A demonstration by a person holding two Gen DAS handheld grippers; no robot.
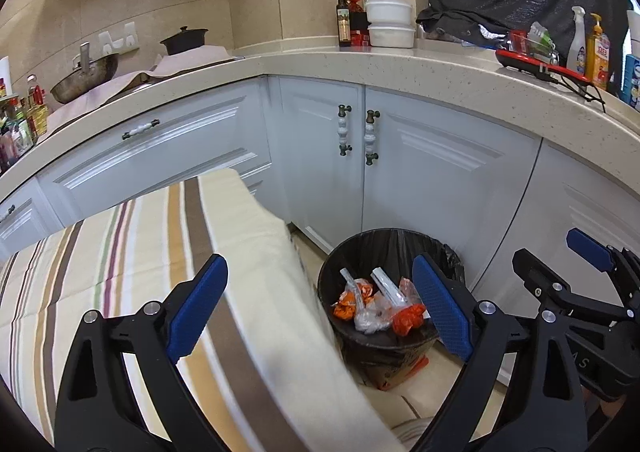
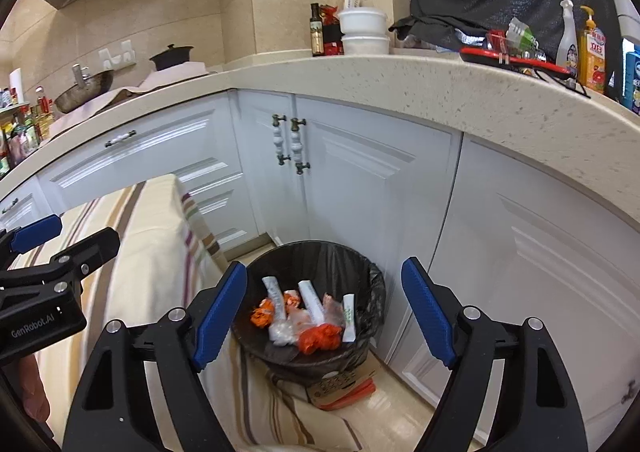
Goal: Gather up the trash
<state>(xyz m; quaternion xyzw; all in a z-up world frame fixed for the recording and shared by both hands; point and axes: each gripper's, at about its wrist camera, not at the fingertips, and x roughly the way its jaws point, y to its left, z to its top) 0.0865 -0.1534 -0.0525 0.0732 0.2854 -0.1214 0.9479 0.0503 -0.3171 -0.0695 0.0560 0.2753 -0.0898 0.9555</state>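
Observation:
A black trash bin (image 1: 362,252) with a black liner stands on the floor against the white cabinets; it also shows in the right wrist view (image 2: 320,252). Inside lie orange-and-clear wrappers (image 1: 406,316) (image 2: 320,336) and white stick packets (image 1: 386,284) (image 2: 312,298). My left gripper (image 1: 320,308) is open and empty, above the striped table's edge and the bin. My right gripper (image 2: 324,316) is open and empty, held above the bin. Each gripper shows at the side of the other's view: the right one (image 1: 560,264), the left one (image 2: 68,240).
A table with a striped cloth (image 1: 120,272) stands left of the bin. White cabinets (image 1: 440,172) curve behind it under a speckled counter (image 1: 400,60) carrying bottles, white bowls (image 1: 390,22), a pot and a wok. Cardboard (image 2: 344,388) lies under the bin.

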